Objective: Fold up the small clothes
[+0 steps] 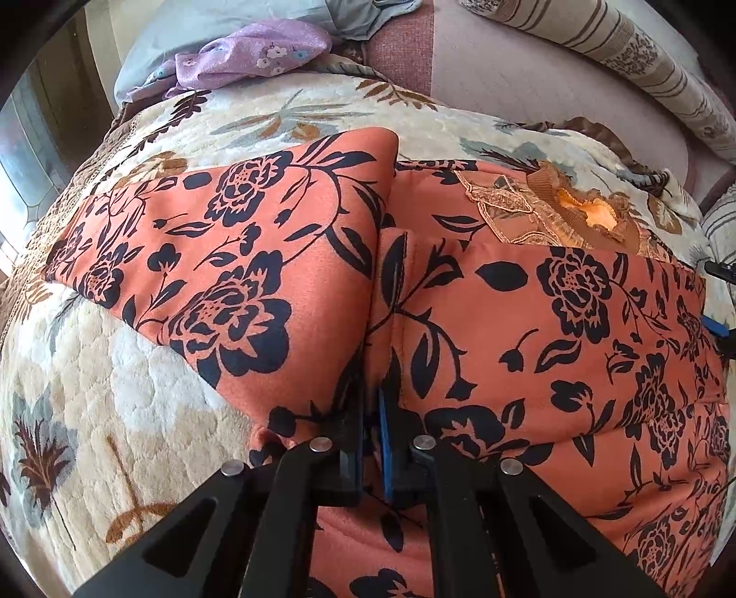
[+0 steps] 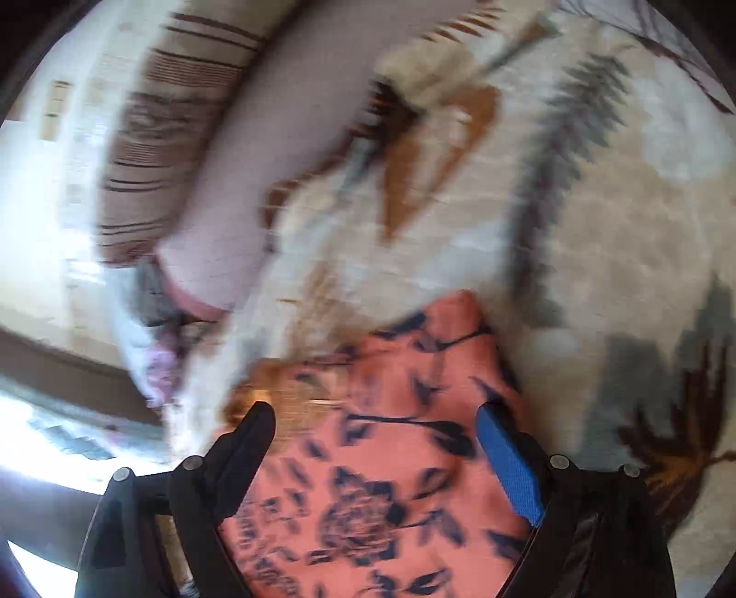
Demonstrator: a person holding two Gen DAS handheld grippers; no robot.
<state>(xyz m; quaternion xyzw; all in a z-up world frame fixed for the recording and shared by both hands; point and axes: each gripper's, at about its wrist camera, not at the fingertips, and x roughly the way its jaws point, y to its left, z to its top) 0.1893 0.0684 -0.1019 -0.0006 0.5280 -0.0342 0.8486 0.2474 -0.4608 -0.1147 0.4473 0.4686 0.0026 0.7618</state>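
Bedspread [image 1: 138,391], cream plush with brown and grey leaf motifs, carries everything, and the orange garment [image 1: 529,322] printed with dark navy roses lies spread across the middle of it. On the garment's near edge the left gripper [image 1: 375,414] has its two fingers pressed almost together, pinching a raised ridge of the orange cloth between the black finger and the blue-padded one. The right gripper [image 2: 377,428] stands wide apart, black finger on one side and blue pad [image 2: 508,464] on the other, with the garment's cloth lying between them; whether either finger touches the fabric I cannot tell, since that view is smeared with blur.

Only the left wrist view shows the garment's collar [image 1: 552,211], a lace-trimmed tan neckline at the far side of the garment, and one sleeve folded across the body toward the centre crease. Beyond the garment, at the far edge of the bedspread, a lilac flowered cloth [image 1: 248,55] rests on a pale blue pillow [image 1: 184,27]. A striped bolster [image 2: 161,152] lies past the garment too, seen in both views.
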